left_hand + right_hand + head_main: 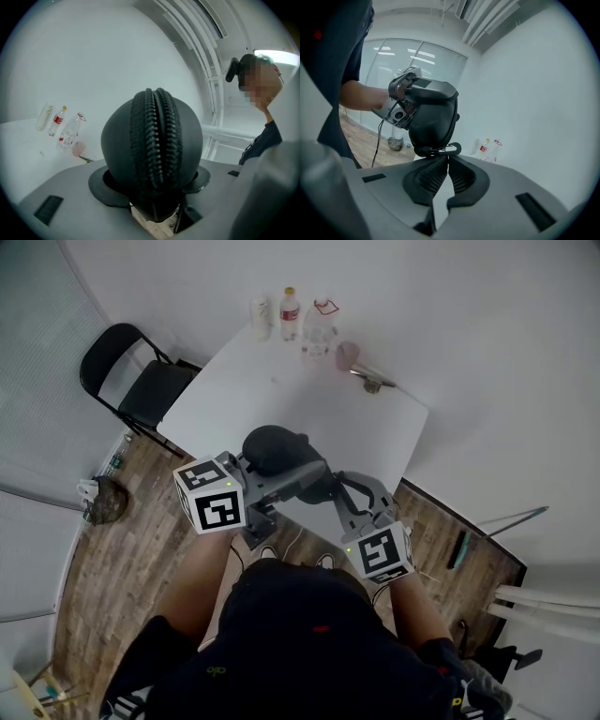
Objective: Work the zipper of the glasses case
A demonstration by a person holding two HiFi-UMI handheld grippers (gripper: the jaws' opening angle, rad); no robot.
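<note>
A: Start big. The table (pixel 281 399) carries none of the load. You hold the glasses case (pixel 274 448) up in the air, over the table's near edge. Your left gripper (pixel 151 180) is all the support it has, with its 2 jaws clamped on the case's sides.

B: Agreed, so make that clamp firm and your left hand quiet. The zipper (pixel 154 136) faces that gripper's camera and runs up the middle of the dome. I can't tell whether its 2 rows are meshed.

A: Now your right gripper (pixel 448 161). Its jaws are pressed fully together, with the tips at the zipper pull (pixel 451 149) on the case's lower edge, and they seem to pinch it.

B: Then draw along the track's curve, not straight away from the case. I judge that a thin pull slips easily, so go slow and let your right wrist turn with the bend.
</note>
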